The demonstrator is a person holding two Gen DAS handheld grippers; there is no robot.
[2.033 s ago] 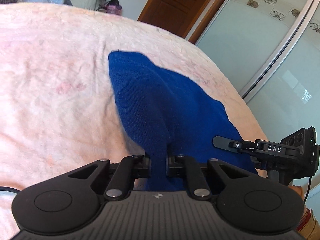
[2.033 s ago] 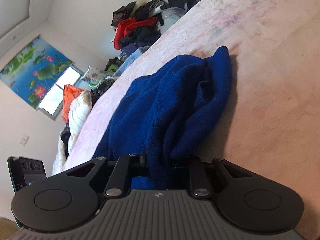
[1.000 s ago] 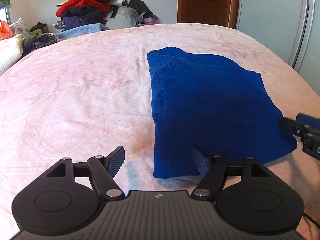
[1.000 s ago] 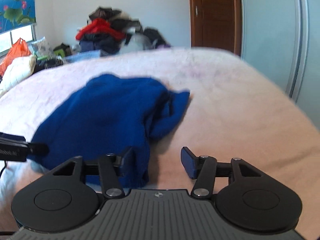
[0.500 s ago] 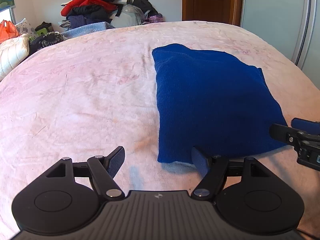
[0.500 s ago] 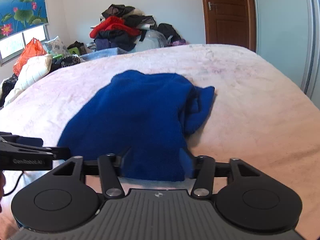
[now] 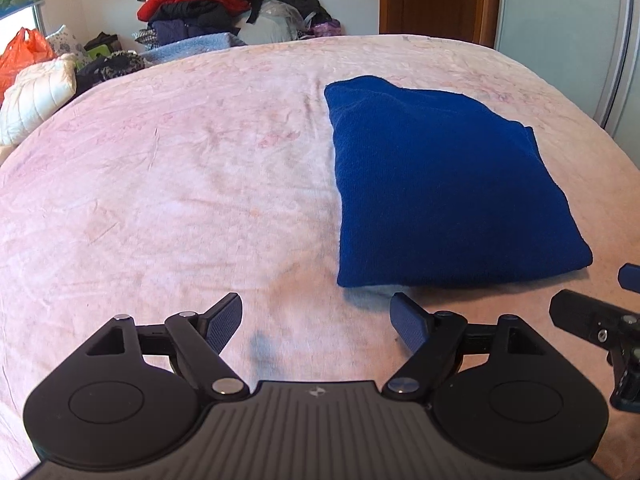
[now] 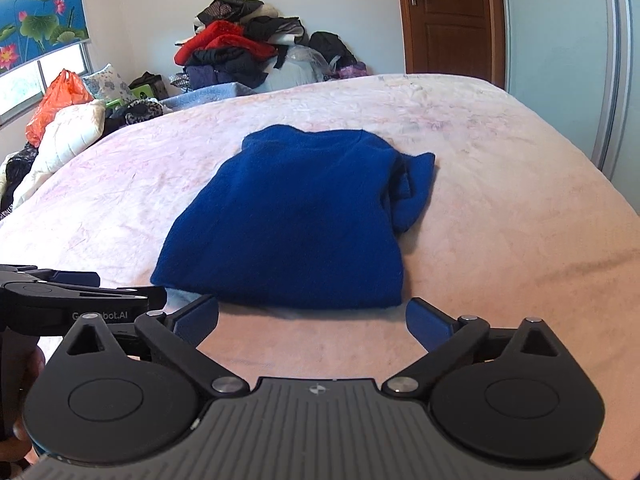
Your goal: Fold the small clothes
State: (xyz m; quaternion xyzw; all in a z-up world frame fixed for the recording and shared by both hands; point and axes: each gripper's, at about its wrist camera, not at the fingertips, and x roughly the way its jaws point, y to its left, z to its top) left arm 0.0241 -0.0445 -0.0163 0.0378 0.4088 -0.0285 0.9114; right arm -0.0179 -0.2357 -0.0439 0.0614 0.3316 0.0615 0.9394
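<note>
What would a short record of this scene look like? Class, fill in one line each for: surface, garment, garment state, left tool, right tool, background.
surface: pink bedspread
garment: blue garment, lying on the bedspread
garment state: folded into a rough rectangle; a loose flap sticks out at its right side in the right wrist view
left tool: left tool, jaws open, nothing between them, just short of the garment's near edge; jaws have just been opening
right tool: right tool, jaws wide open, empty, near edge of garment ahead; jaws have just been opening
background: pile of clothes, wooden door
</note>
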